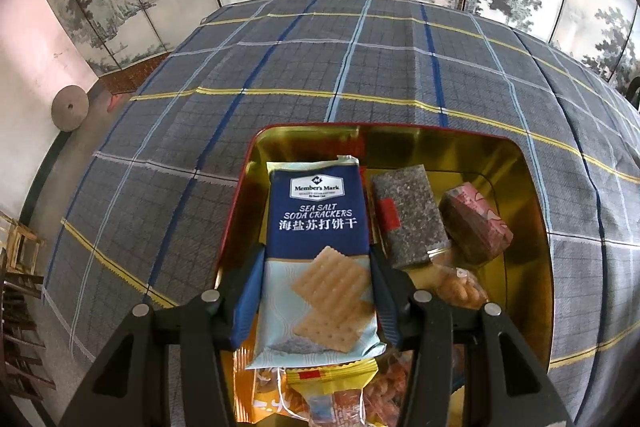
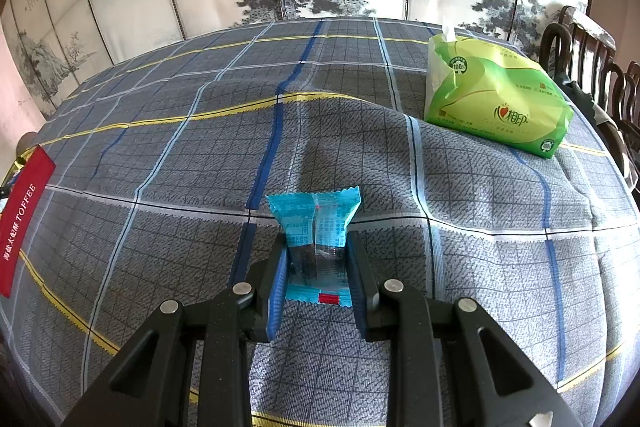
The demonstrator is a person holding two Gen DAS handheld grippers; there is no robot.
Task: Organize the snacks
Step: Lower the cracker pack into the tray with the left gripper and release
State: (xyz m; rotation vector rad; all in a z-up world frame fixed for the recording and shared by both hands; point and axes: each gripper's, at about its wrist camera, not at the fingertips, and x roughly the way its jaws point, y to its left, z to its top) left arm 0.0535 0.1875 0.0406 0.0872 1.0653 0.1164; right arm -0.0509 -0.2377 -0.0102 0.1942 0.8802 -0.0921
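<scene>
toffee tin [image 2: 22,215] cut off left

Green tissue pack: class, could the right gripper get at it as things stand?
Probably not yet: the right gripper is shut on the blue snack packet. Otherwise only bare tablecloth lies before the green tissue pack.

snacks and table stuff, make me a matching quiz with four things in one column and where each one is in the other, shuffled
1. soda crackers pack
2. turquoise snack packet
3. green tissue pack
4. pink wrapped snack

a. lying in the gold tin
b. between the right gripper jaws
c. on the plaid cloth, far right
d. between the left gripper jaws

Pairs: 1-d, 2-b, 3-c, 4-a
</scene>
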